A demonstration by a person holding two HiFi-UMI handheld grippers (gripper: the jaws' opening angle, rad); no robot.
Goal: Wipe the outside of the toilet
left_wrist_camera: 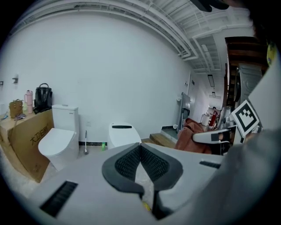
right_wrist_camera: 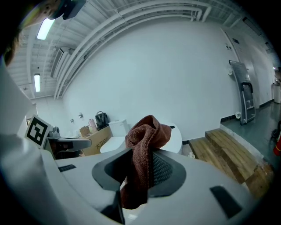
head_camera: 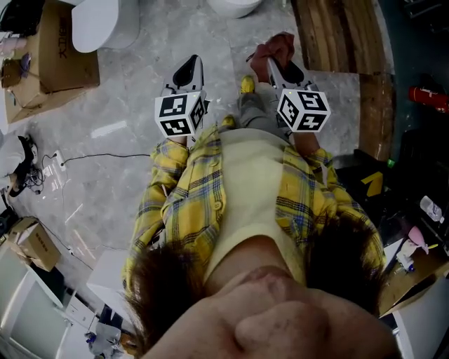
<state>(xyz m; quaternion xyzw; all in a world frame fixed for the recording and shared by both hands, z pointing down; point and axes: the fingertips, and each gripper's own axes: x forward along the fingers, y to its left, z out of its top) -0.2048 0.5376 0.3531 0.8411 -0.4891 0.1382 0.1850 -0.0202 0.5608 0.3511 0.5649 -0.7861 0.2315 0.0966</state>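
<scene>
Two white ceramic toilets (head_camera: 98, 21) were seen well ahead in the head view. Left gripper view: the left gripper (left_wrist_camera: 140, 146) was closed together, empty. Right gripper view: the right gripper (right_wrist_camera: 142, 154) was clamped on a rust-brown terry cloth (right_wrist_camera: 147, 129); an approach was judged needed before wiping.

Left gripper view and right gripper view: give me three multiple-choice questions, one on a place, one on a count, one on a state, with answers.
1. Where does the cardboard box stand?
A. left of the tank toilet
B. on wooden steps
C. between two toilets

2. How many toilets show in the left gripper view?
A. one
B. two
C. four

3. How is the left gripper?
A. shut on a sponge
B. wide open
C. shut, empty

Answers:
1 A: the box sits at that toilet's left side.
2 B: the tank toilet and a tankless toilet show.
3 C: its pads meet with nothing between; the brown cloth is in the right gripper.
</scene>
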